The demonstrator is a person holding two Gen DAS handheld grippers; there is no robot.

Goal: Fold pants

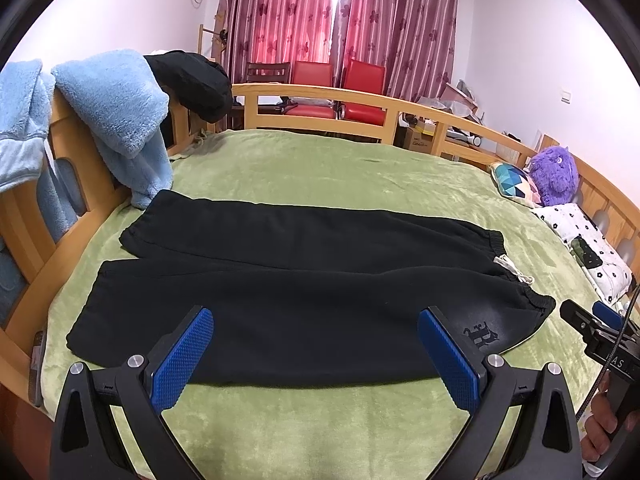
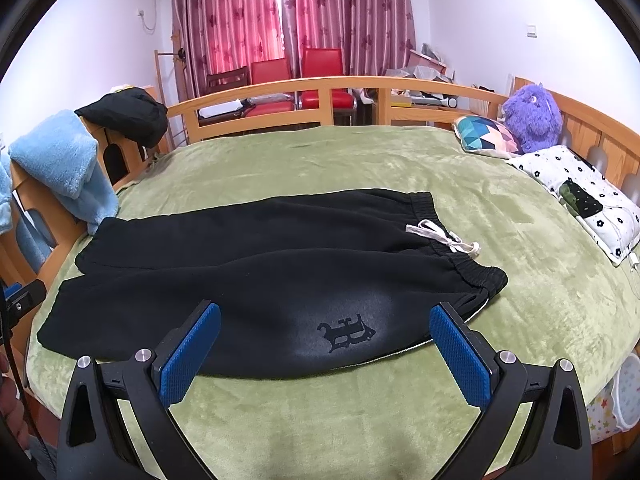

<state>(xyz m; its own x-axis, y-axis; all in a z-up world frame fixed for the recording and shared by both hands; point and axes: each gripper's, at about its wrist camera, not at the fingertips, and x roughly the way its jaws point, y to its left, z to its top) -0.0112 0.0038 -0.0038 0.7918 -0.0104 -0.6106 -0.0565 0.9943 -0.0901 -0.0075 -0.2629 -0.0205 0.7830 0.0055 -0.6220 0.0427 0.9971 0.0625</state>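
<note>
A green blanket (image 1: 320, 168) covers the wooden-railed bed (image 1: 360, 100), red chairs (image 2: 320, 76) and maroon curtains (image 1: 340, 12) at twelve o'clock. Blue fleece garments (image 1: 116, 120) drape the rail at ten; a purple plush toy (image 2: 530, 116) and pillows (image 2: 484, 136) sit at two. Our black sweatpants (image 1: 304, 296) lie flat mid-blanket, long axis nine-to-three, waistband and white drawstring (image 2: 444, 240) toward three. We hold the left gripper (image 1: 316, 348) and right gripper (image 2: 324, 348) wide apart, empty, above the near edge of the fabric.
</note>
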